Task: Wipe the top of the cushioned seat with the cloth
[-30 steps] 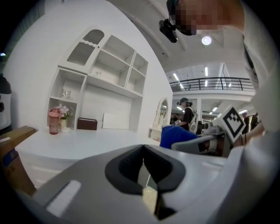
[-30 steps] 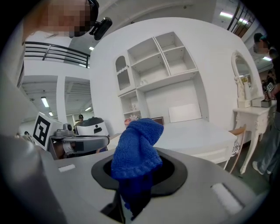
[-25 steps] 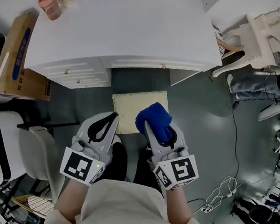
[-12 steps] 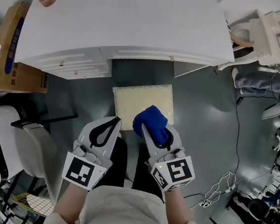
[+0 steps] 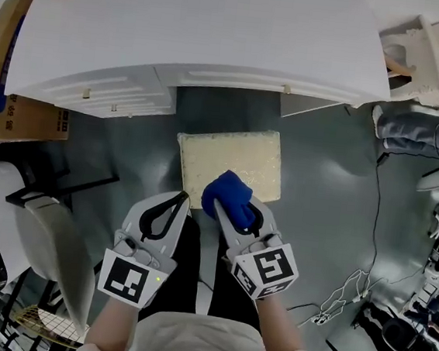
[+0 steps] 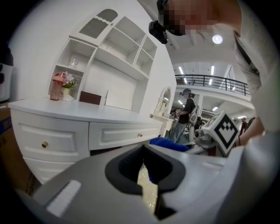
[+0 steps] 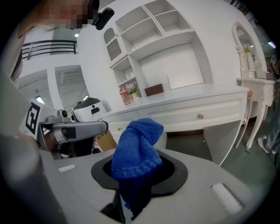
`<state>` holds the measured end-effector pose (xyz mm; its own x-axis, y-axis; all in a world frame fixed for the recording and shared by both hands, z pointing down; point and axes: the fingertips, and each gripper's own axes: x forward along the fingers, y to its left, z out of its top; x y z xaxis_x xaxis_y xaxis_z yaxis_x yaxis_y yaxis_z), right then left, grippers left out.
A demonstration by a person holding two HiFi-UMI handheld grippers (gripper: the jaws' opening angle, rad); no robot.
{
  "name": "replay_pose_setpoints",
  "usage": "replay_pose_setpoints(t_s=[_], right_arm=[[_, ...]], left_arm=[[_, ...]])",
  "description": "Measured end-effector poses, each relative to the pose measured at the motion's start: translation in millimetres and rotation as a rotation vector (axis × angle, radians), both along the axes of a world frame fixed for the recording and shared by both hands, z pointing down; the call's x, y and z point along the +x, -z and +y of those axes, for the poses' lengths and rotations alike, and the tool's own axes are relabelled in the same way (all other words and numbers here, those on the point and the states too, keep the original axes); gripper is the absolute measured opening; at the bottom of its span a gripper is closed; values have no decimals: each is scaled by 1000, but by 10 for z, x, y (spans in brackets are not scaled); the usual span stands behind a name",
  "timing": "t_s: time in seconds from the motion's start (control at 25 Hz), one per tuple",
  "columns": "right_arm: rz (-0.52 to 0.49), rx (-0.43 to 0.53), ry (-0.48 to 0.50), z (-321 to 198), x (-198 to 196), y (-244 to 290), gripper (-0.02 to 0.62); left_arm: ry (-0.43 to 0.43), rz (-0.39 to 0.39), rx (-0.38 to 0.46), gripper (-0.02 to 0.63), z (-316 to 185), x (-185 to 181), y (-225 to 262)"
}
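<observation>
Pinching a blue cloth (image 5: 231, 194) between clamped jaws, right gripper (image 5: 222, 207) at the 6 o'clock edge of the cream cushioned seat (image 5: 230, 152); left gripper (image 5: 181, 199) beside it at 9 o'clock, jaws pressed together, empty. Best done by lowering the cloth flat, then sweeping toward 12 o'clock with even pressure. Grey floor (image 5: 319, 189) below; white dresser (image 5: 204, 29) at 12 o'clock.

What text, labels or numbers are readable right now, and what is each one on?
Cardboard box: blue and dark print, too blurred to read.
Left marker cube and right marker cube: black-and-white square patterns only, no letters.
No other writing is visible.
</observation>
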<state>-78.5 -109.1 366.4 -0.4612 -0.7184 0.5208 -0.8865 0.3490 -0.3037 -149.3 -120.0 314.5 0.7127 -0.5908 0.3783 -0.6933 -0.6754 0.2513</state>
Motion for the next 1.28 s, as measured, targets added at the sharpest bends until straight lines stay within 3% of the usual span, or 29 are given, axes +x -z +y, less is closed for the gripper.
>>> replay_pose_setpoints(t_s=[0.28, 0.56, 1.28], right_arm=[[15, -57, 42, -103, -100, -648, 132], [4, -84, 92, -199, -216, -1254, 132], [99, -231, 107, -574, -345, -2464, 135]], left_arm=[[39, -13, -61, -2, -13, -121, -556], [74, -14, -67, -2, -57, -220, -881], [125, -17, -72, -2, -28, -416, -1165]])
